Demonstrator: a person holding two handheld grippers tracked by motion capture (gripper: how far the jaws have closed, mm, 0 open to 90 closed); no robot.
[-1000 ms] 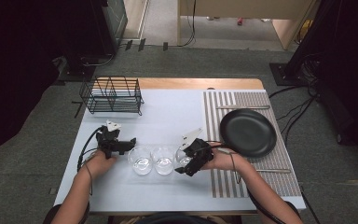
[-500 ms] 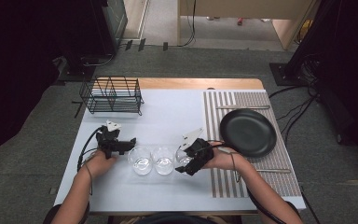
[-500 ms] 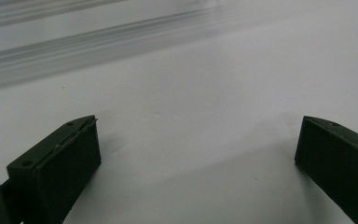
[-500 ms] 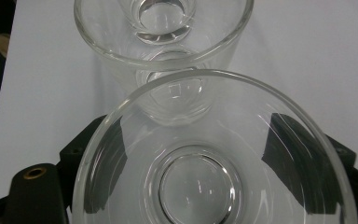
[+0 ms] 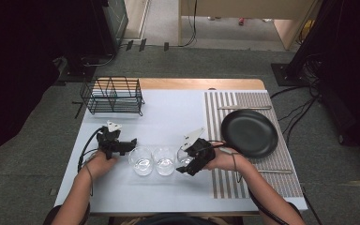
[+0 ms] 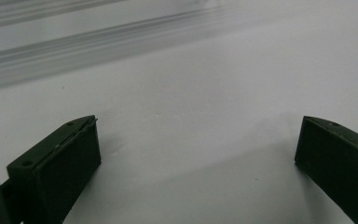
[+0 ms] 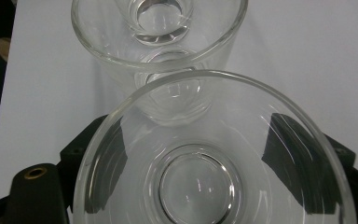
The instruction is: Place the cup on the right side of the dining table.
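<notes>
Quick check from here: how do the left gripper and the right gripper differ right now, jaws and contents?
The right gripper has its jaws closed on the right-hand glass, one on each side of its wall; the left gripper has its jaws spread wide with bare white table between them. The right gripper's jaws have just been closing on that glass. Both sit low at the row of three glasses, one at each end.

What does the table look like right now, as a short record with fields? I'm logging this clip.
glasses: three clear ones in a row; left, middle, right
right hand-held gripper: jaws just closed, shut around the right glass
left hand-held gripper: open, empty, beside the left glass
wire rack: far left
black plate: on striped mat
</notes>
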